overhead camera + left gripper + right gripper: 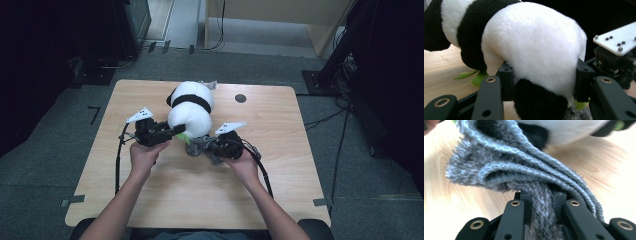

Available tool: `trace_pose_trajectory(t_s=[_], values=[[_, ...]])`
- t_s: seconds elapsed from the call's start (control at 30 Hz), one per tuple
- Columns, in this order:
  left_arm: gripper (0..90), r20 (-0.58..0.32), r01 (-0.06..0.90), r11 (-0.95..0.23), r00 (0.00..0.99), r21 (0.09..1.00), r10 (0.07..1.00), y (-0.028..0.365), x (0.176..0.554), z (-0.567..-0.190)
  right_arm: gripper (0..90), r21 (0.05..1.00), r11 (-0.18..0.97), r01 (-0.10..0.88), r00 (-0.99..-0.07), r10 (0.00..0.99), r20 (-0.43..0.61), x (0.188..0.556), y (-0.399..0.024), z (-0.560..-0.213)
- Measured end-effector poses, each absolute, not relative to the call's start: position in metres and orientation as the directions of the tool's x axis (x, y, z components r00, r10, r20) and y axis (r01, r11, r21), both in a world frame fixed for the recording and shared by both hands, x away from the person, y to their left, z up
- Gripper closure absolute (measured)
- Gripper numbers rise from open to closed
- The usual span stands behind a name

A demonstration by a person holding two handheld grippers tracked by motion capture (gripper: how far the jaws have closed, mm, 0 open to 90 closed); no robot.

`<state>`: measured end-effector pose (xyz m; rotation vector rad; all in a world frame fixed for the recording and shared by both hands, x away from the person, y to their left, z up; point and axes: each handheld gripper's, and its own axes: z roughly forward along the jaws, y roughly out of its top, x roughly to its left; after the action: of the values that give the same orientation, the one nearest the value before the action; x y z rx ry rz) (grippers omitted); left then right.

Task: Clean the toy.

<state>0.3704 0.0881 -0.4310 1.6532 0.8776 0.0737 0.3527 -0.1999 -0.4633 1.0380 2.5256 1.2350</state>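
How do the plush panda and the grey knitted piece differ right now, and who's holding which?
The black-and-white plush panda toy is bulky and rounded, its white rump squeezed by the left gripper. The grey fuzzy knitted cloth is limp and folded, pinched by the right gripper. Both are soft and clamped above the wooden table.

I see open counter (165, 195) near the person and along both side edges. The panda (192, 107) blocks the middle toward the far edge. Left gripper (176, 131) and right gripper (202, 146) crowd its near end with the grey cloth (199, 146) between them.
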Motion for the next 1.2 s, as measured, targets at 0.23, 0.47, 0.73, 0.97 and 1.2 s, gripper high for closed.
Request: trace_pose_trajectory(t_s=[0.23, 0.47, 0.73, 0.97, 1.2], values=[[48.2, -0.388, 0.493, -0.023, 0.712, 0.870, 0.585, 0.095, 0.372, -0.433, 78.0, 0.727, 0.390, 0.565, -0.705, 0.686, 0.179, 0.360, -0.218, -0.464], [48.2, -0.362, 0.484, -0.038, 0.702, 0.874, 0.613, 0.103, 0.374, -0.436, 77.9, 0.735, 0.325, 0.595, -0.661, 0.719, 0.217, 0.365, -0.236, -0.460], [48.2, -0.313, 0.452, -0.061, 0.702, 0.890, 0.640, 0.109, 0.374, -0.438, 77.5, 0.756, 0.286, 0.589, -0.636, 0.741, 0.216, 0.366, -0.251, -0.452], [48.2, -0.287, 0.443, -0.083, 0.701, 0.893, 0.653, 0.117, 0.371, -0.439, 77.4, 0.755, 0.245, 0.608, -0.598, 0.767, 0.233, 0.369, -0.268, -0.451], [48.1, -0.250, 0.434, -0.108, 0.684, 0.894, 0.686, 0.126, 0.377, -0.446, 76.8, 0.758, 0.212, 0.616, -0.567, 0.788, 0.241, 0.373, -0.280, -0.452]])
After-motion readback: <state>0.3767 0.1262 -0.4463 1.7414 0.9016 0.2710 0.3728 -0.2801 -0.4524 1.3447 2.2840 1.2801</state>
